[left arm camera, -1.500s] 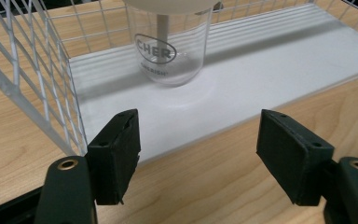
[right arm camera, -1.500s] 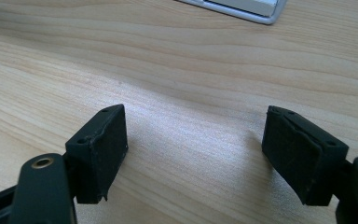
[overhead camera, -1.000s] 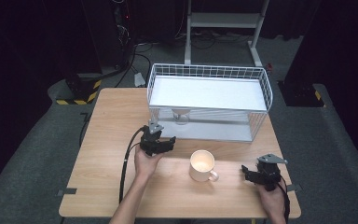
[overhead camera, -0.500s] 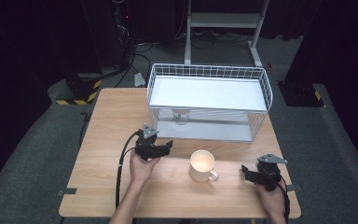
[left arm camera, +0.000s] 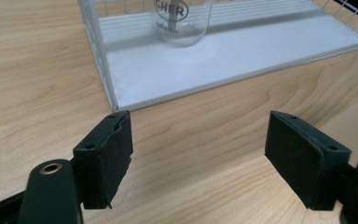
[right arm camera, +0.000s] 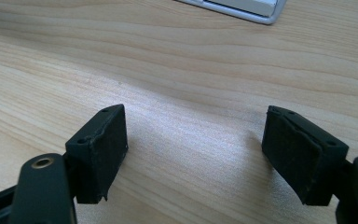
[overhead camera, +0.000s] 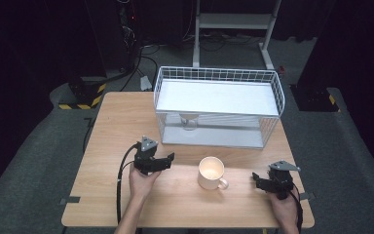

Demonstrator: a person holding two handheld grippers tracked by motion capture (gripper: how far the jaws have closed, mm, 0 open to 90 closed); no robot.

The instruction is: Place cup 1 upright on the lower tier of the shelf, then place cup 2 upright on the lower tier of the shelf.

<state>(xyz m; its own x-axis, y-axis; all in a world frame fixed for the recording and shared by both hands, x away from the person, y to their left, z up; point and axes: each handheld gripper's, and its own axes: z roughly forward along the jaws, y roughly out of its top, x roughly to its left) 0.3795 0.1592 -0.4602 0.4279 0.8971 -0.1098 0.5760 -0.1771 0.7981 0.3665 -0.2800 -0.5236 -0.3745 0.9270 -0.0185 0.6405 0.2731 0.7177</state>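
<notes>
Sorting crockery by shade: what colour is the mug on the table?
Cream, pale inside and out; the mug shows best in the high view.

Glass (left arm camera: 182, 21) top cut off; printed lettering partly hidden.

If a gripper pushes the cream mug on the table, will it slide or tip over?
The cream mug looks squat and stands upright on its flat base, so it would likely slide on the smooth wooden table rather than tip. It looks ceramic: probably stiff, and it may chip if knocked. A push against its side handle might turn it.
</notes>
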